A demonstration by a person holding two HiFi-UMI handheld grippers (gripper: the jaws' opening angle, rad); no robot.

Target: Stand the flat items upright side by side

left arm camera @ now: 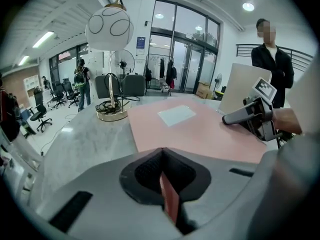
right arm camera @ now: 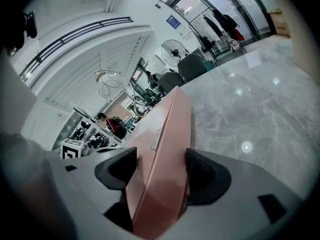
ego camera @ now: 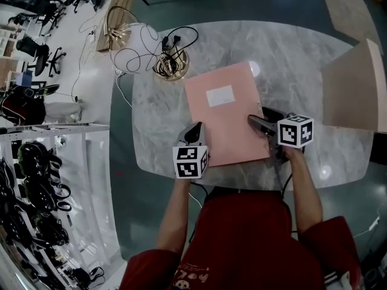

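L gripper [ego camera: 194, 132] clamps pink folder [ego camera: 225, 121], corner hidden; R gripper [right arm camera: 159, 170] straddles loosely.

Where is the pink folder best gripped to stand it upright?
Take the folder by its long side edges, coming in from left and right. It lies flat and thin on the table, so only edges fit between jaws.

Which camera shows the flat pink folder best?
The head view: nearly the whole flat pink folder, white label up, from above. The left gripper view shows its top at a low angle; the right gripper view only a foreshortened strip between its jaws.
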